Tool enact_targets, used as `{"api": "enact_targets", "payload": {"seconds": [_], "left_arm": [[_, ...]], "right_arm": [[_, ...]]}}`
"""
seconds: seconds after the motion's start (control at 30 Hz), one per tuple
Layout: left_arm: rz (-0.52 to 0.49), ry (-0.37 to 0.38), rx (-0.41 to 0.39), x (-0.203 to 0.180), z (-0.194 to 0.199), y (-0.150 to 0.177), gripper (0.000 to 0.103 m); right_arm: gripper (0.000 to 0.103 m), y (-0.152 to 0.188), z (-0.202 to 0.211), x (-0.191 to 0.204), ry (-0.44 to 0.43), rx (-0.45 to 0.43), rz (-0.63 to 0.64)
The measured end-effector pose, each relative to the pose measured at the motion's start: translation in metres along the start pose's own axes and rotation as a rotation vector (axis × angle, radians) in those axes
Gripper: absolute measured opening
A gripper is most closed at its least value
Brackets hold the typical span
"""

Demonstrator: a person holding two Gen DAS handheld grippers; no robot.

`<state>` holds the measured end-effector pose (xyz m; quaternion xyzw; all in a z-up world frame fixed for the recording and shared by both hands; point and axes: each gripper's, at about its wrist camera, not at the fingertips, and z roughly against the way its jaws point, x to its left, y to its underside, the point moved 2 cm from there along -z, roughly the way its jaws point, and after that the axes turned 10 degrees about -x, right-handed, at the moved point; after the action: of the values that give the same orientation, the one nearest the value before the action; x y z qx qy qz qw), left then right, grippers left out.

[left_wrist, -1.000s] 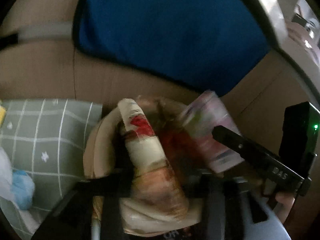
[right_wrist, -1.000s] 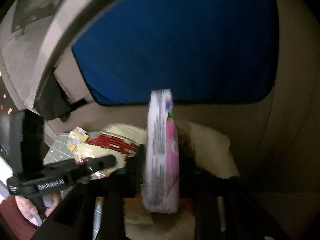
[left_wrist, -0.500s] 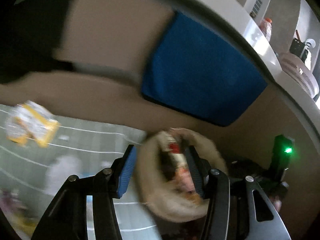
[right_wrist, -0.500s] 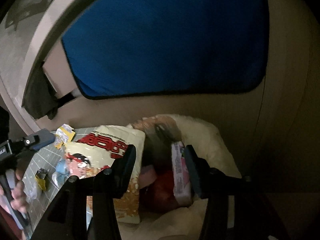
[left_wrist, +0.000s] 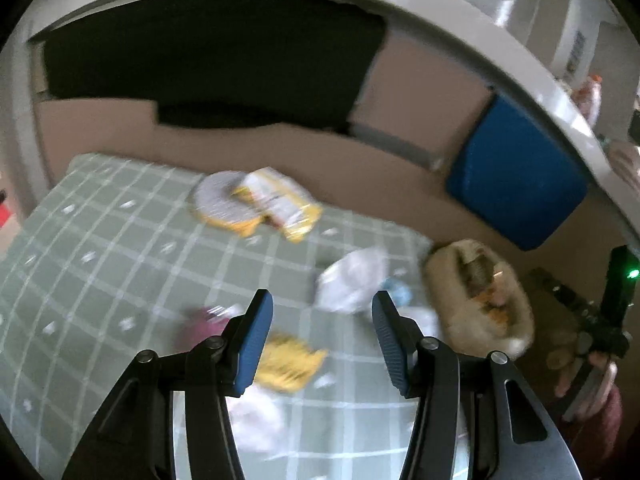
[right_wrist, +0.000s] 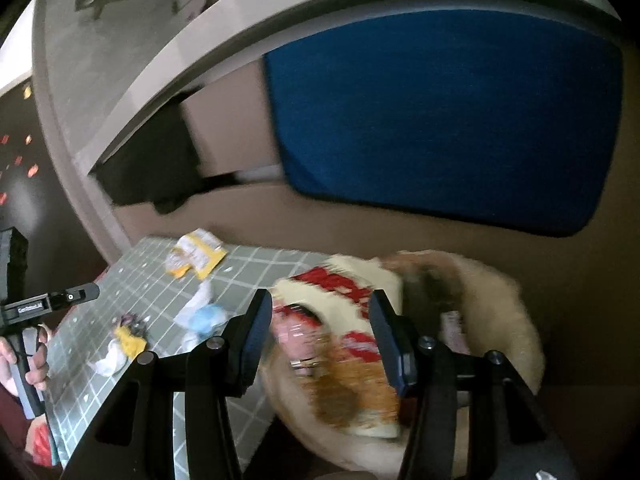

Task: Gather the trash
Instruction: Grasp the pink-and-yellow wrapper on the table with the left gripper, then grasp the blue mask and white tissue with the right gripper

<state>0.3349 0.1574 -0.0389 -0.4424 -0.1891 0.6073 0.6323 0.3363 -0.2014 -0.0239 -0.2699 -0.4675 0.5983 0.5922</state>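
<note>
Swinging away from the basket (left_wrist: 476, 304), the left gripper (left_wrist: 320, 336) now faces the littered green mat (left_wrist: 100, 248), fingers spread and empty. The right gripper (right_wrist: 316, 340), open too, has let go its pink packet; the big noodle bag (right_wrist: 340, 344) sits in the basket. More wrappers (left_wrist: 276, 204) wait.

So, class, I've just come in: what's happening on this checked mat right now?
A person with two handheld grippers is clearing litter. Both the left gripper and the right gripper are open and hold nothing. A cream basket beside the checked mat already holds a red-and-white snack bag. Yellow wrappers and white tissues lie on the mat.
</note>
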Motion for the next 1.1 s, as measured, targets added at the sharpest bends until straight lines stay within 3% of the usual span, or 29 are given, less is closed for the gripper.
{"api": "enact_targets", "payload": {"seconds": [0.2,0.4,0.57,0.77,0.93,1.1], "left_arm": [[0.068,-0.083,0.048,0.036,-0.007,0.035,0.053],[0.24,-0.057,0.082,0.063,-0.024,0.042,0.053],[0.267,-0.099,0.134,0.059,-0.055,0.041,0.053],[0.29,-0.031,0.179,0.046,-0.076,0.044,0.052],[0.299,0.01,0.16,0.05,-0.074,0.038,0.023],[0.194,0.014,0.094,0.051,-0.048,0.026,0.019]], "right_arm": [[0.049,0.007,-0.011,0.036,-0.019,0.038,0.053],[0.049,0.017,-0.02,0.058,-0.028,0.07,0.115],[0.049,0.027,-0.034,0.065,-0.044,0.107,0.113],[0.049,0.031,-0.044,0.072,-0.047,0.12,0.141],[0.049,0.024,-0.061,0.082,-0.093,0.139,0.13],[0.049,0.028,-0.096,0.11,-0.173,0.192,0.178]]}}
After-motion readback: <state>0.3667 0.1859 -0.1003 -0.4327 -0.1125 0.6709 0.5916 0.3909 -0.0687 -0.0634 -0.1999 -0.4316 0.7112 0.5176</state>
